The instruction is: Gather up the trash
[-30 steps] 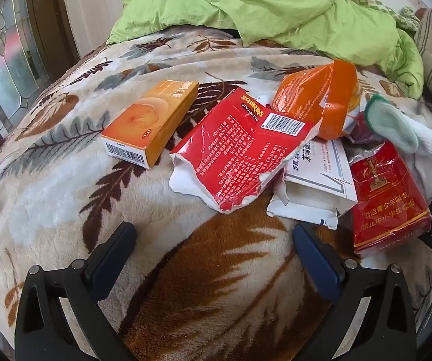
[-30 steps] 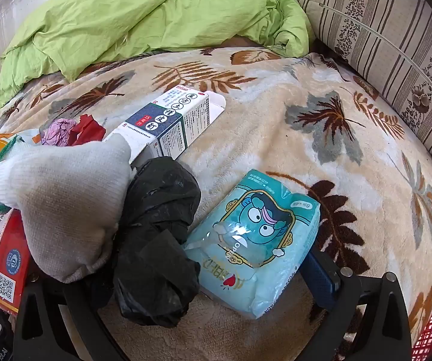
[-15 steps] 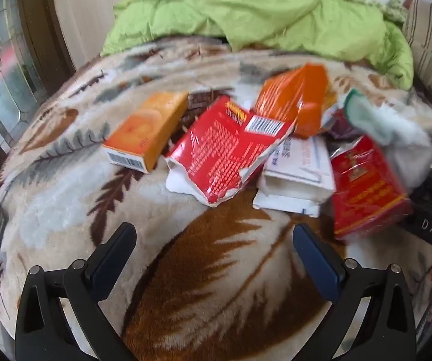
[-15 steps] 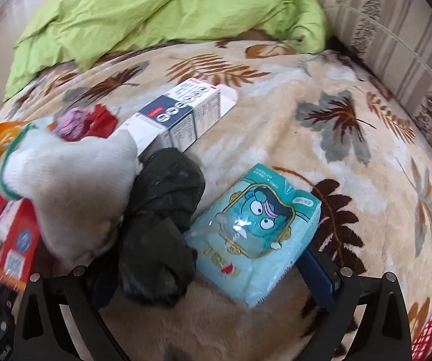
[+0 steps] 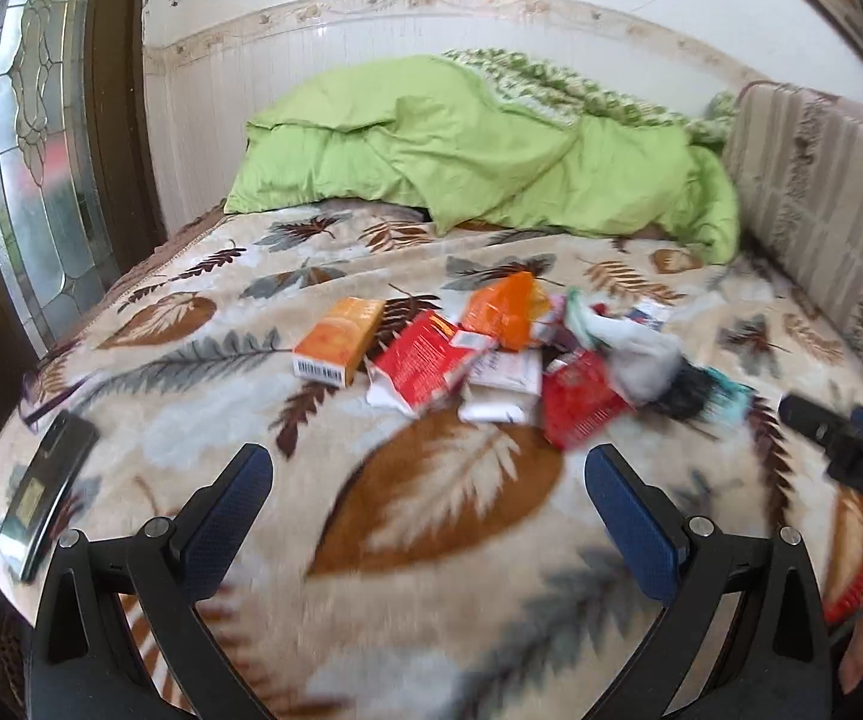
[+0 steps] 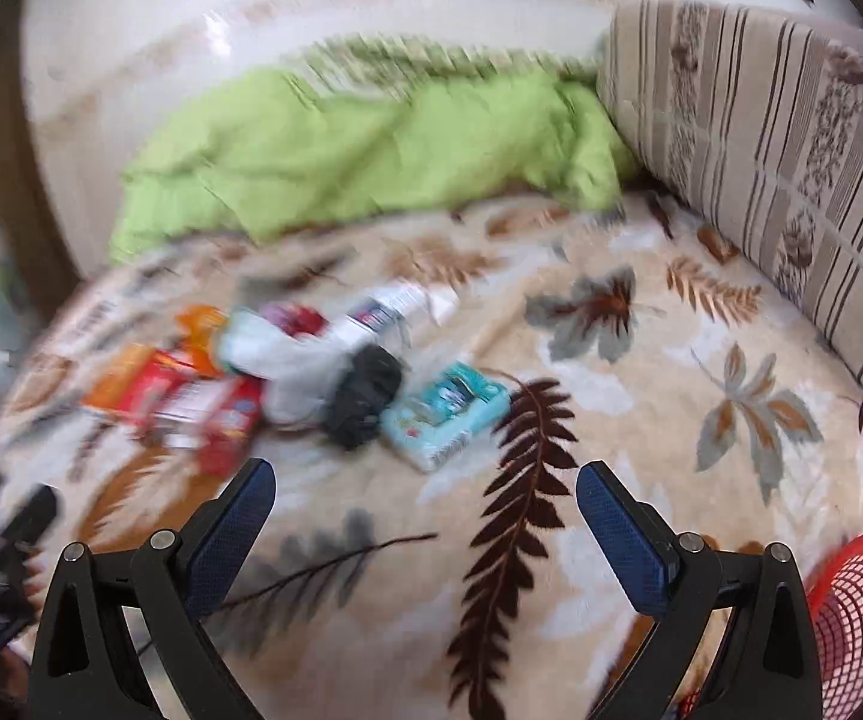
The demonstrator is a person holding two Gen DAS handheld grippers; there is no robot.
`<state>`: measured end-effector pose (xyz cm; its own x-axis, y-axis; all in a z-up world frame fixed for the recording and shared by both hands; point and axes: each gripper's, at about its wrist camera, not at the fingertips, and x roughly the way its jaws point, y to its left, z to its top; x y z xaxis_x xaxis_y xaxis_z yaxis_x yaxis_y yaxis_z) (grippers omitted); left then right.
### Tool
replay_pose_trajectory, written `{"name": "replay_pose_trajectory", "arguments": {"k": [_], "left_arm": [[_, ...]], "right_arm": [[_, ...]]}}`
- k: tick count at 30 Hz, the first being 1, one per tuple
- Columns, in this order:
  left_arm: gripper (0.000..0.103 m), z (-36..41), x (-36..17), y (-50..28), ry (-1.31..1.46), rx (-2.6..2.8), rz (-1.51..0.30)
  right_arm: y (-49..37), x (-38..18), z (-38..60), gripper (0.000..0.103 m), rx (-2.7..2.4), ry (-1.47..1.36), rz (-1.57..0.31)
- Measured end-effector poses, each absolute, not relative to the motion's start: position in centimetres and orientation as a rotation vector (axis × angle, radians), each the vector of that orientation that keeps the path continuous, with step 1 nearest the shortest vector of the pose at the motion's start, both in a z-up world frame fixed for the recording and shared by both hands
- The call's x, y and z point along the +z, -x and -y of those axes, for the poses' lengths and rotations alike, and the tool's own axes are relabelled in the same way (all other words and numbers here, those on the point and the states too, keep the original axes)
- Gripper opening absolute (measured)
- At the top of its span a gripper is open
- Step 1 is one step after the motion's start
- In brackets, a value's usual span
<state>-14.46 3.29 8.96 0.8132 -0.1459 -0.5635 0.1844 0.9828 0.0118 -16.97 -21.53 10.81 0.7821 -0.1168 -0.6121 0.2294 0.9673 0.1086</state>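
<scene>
Both tongs stood wide apart and empty above a leaf-patterned blanket (image 5: 443, 492), touching nothing. Left gripper (image 5: 428, 489) hung over a large brown leaf print, its blue fingers (image 5: 233, 498) spread well short of the trash heap. Right gripper (image 6: 425, 507) hovered the same way, its blue pads (image 6: 623, 540) framing a dark fern print on bare blanket.

At the far left, near the bed's edge, a dark phone (image 5: 47, 492) lay flat on the blanket. Toward the middle, well beyond the left gripper's fingers, the trash sat in one loose cluster. An orange box (image 5: 338, 348) lay at its left end. Just beside it was a torn red wrapper (image 5: 425, 366), with an orange packet (image 5: 506, 312) farther back. A white carton (image 5: 503, 387) and a red pack (image 5: 581, 405) lay nearer. A white sock (image 5: 635, 360) was draped over the right side of the heap, beside a crumpled black bag (image 6: 365, 393). A pale blue tissue pack (image 6: 446, 414) lay at the cluster's right end, and a white-and-blue box (image 6: 383, 309) sat behind it; blur hid finer detail there.

A green quilt (image 5: 479, 150) was bunched at the far end of the bed. A striped cushion (image 6: 779, 180) ran along the right, and a red mesh basket (image 6: 857, 618) showed at the near right corner.
</scene>
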Motion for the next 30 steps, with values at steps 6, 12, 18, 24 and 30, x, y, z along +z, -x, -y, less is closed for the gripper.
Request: {"name": "replay_pose_trajectory", "arguments": {"k": [6,12,18,24,30], "left_arm": [[0.103,-3.9,9.6,19.2,-0.103,-0.179,-0.513],[0.103,-3.0,9.3,18.7,-0.122,-0.186,-0.520],[0.103,-2.2,9.1,18.6,-0.142,-0.199,-0.527],[0.103,-2.3,8.9,18.5,-0.139,-0.197,-0.535],[0.103,-2.2,8.9,18.4,-0.138,-0.198,-0.537]], "right_arm": [[23.1,11.9,20.3,0.102,-0.165,-0.120,-0.588],[23.0,11.4,21.0,0.102,-0.221,-0.135,-0.609],[23.6,11.2,21.3,0.102,-0.241,-0.133,-0.606],[23.4,11.1,20.4,0.102,-0.242,-0.096,-0.616],[23.3,11.1,20.4,0.102,-0.244,-0.084,-0.623]]}}
